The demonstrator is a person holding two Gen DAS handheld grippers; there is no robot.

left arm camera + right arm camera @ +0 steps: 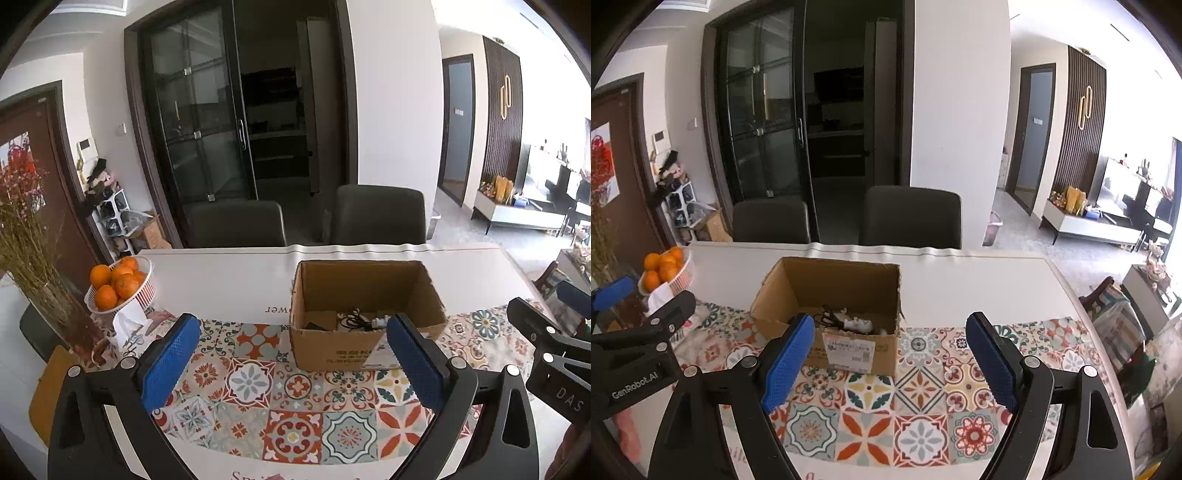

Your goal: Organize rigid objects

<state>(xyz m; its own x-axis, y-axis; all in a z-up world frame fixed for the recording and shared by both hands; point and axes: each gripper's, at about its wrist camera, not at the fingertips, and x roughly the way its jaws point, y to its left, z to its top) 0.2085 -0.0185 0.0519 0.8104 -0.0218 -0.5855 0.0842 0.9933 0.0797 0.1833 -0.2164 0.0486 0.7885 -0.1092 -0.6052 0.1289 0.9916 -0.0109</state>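
Label (849, 349) on box (827, 295); L view partly hid

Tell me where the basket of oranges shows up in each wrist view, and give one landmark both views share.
Left wrist view: the basket of oranges sits at mid-left, on the table's far left corner.
Right wrist view: the basket of oranges is at the far left edge, mid-height.
Shared landmark: the open cardboard box on the patterned table mat.

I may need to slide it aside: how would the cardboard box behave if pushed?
The cardboard box probably slides easily: it looks light, holding only a few small items. Its open top and thin walls may flex under a push. Standing on the patterned tablecloth, it might drag the cloth along.
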